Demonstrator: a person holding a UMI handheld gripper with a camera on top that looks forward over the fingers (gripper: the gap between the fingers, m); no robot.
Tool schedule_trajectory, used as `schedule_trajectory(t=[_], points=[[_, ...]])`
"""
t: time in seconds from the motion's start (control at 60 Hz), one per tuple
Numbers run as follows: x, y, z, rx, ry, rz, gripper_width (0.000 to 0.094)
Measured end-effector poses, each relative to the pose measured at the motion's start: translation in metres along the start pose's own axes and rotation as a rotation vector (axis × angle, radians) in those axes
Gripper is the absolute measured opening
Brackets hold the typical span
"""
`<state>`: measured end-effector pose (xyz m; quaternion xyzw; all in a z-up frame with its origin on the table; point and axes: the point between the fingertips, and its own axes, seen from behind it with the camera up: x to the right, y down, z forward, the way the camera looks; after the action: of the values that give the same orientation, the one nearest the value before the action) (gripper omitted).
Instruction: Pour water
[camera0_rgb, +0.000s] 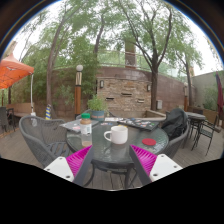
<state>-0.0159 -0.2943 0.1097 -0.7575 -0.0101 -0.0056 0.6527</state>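
A white mug (117, 134) with its handle to the left stands on a round glass table (100, 148), just beyond my fingers. A clear plastic water bottle (86, 131) with a green cap and label stands to the mug's left. My gripper (112, 162) is open and empty, its pink pads (79, 159) spread wide apart below the table's near edge. The mug sits ahead of the gap between the fingers, well apart from both.
Papers or magazines (72, 126) lie on the table's left, a red object (148, 142) on its right. A metal chair (40, 140) stands at left, a dark bag (176, 122) on a chair at right. A stone wall (125, 92) and trees lie beyond.
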Motion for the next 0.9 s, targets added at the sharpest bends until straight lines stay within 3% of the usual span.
schedule_trajectory(t=[0.25,0.5,0.717,0.9], points=[[0.007,0.004,0.005,0.010,-0.014,0.023,0.0823],[-0.048,-0.006,0.035,0.009,-0.058,-0.012,0.0820],[-0.114,-0.003,0.111,0.018,-0.119,-0.003,0.0814],[-0.127,-0.002,0.183,0.036,-0.053,-0.039,0.0812]])
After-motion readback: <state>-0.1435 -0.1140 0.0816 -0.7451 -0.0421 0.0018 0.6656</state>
